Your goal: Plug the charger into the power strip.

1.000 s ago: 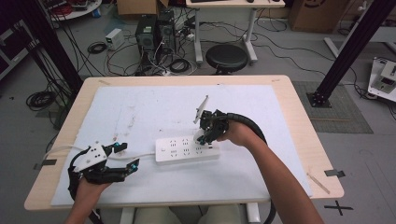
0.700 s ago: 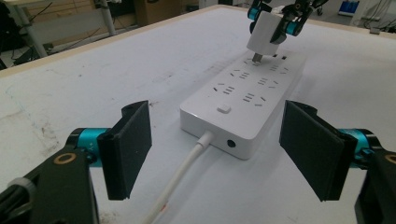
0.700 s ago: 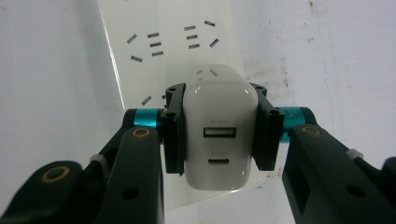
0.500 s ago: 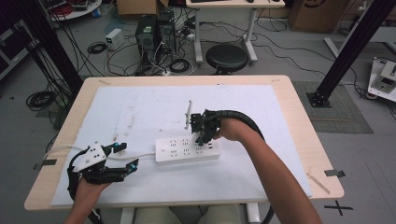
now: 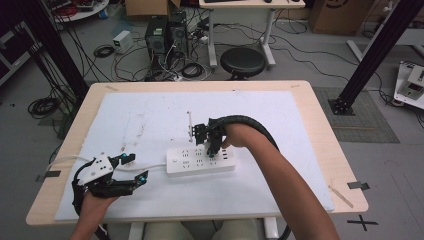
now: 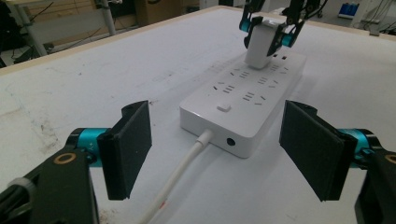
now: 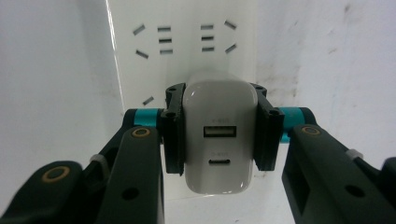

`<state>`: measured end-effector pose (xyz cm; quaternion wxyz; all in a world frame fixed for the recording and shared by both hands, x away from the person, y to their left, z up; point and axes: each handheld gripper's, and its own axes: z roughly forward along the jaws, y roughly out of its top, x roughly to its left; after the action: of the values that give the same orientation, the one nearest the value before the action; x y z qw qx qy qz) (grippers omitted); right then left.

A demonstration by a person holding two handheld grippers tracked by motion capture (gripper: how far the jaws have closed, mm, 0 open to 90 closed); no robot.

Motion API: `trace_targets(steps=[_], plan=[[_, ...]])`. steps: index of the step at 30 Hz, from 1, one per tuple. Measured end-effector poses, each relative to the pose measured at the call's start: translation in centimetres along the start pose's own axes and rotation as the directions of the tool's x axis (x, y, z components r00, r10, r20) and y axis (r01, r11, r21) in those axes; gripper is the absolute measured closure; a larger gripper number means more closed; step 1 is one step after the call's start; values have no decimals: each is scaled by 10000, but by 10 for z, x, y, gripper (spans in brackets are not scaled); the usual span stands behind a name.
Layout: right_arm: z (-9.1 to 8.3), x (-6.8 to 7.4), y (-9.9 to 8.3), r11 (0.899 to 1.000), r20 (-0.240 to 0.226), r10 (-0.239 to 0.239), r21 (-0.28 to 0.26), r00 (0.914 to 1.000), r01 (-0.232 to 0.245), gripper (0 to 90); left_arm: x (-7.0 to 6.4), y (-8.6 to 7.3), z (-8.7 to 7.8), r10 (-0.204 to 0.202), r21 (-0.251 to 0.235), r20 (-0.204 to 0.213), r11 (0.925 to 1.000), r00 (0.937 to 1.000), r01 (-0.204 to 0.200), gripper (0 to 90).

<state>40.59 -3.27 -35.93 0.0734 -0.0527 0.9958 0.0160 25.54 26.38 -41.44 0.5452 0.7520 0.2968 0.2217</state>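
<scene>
the white charger [image 7: 218, 135] is a rounded block with two ports on its upper face, one wide and one small oval. the right gripper [image 7: 218, 130] clamps its sides and holds it upright on the white power strip [image 5: 200, 161], at the strip's far end. the left gripper [image 6: 219, 154] rests wide open, holding nothing, facing the strip's cable [image 6: 180, 175] end on the white table mat [image 5: 150, 115].

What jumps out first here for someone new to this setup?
The right gripper, clamped on a white USB charger, holds it down at the far end of the white power strip in the middle of the table. The left gripper rests near the table's front left edge, jaws wide open and aimed at the strip's cable end, where its white cord trails out.
</scene>
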Motion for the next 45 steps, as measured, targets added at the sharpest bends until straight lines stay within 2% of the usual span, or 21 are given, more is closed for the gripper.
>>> trace_targets(steps=[3, 11, 16, 17, 22, 23, 25, 27, 31, 33, 34, 36, 38, 39, 41, 45], plan=[[0, -2, 1, 9998, -170, 178, 2, 9997, -178, 639, 1, -2, -2, -62, 15, -32, 10000, 10000, 62, 252], [1, -4, 2, 9999, -258, 123, 42, 9996, -122, 640, 4, -3, -1, -170, -130, -90, 9998, 9998, 169, 252], [2, -5, 5, 9995, -376, 135, 300, 9992, -124, 640, 4, -3, 2, -196, -138, -41, 9997, 9998, 195, 252], [3, -5, 5, 9998, -350, -5, 209, 9994, 12, 641, 4, -3, 3, -217, -156, -3, 9996, 9998, 217, 252], [3, -4, 4, 9995, -329, 179, 272, 9993, -170, 641, 3, -1, 7, -211, -193, 80, 9996, 9997, 213, 253], [4, -5, 4, 9998, -320, 48, 192, 9995, -42, 640, 2, -1, 8, -187, -193, 92, 9996, 9998, 189, 252], [4, -4, 2, 9998, -301, 168, 55, 9994, -166, 639, 1, -1, 9, -201, -213, 120, 9996, 9997, 204, 252], [4, -3, -3, 9993, -158, 65, -370, 9999, -71, 635, 2, -1, 10, -173, -202, 132, 9996, 9998, 175, 252], [4, 0, -10, 9940, -25, 502, -969, 9987, -502, 621, 3, 0, 9, -253, -237, 108, 9994, 9996, 256, 252], [5, 1, -16, 9858, -90, 909, -1408, 9958, -912, 599, 3, 1, 8, -228, -240, 98, 9994, 9997, 230, 252], [5, 1, -19, 9794, -180, 1199, -1617, 9926, -1212, 542, 3, 1, 8, -237, -234, 99, 9994, 9997, 240, 252], [4, -1, -27, 9594, -256, 1917, -2058, 9811, -1929, 444, 4, 1, 8, -260, -224, 94, 9994, 9996, 262, 252], [1, 0, -35, 9386, -443, 2371, -2475, 9705, -2406, 390, 4, 1, 8, -298, -244, 91, 9993, 9995, 300, 252], [0, 1, -39, 9246, -534, 2678, -2664, 9620, -2722, 358, 4, 1, 8, -308, -256, 83, 9992, 9995, 310, 252], [-3, 1, -47, 9028, -526, 3065, -3003, 9504, -3078, 285, 3, 1, 8, -321, -280, 89, 9991, 9994, 324, 252], [-9, 8, -68, 8346, -701, 4017, -3825, 9131, -3965, 218, 3, 2, 8, -307, -278, 93, 9991, 9995, 310, 253]])
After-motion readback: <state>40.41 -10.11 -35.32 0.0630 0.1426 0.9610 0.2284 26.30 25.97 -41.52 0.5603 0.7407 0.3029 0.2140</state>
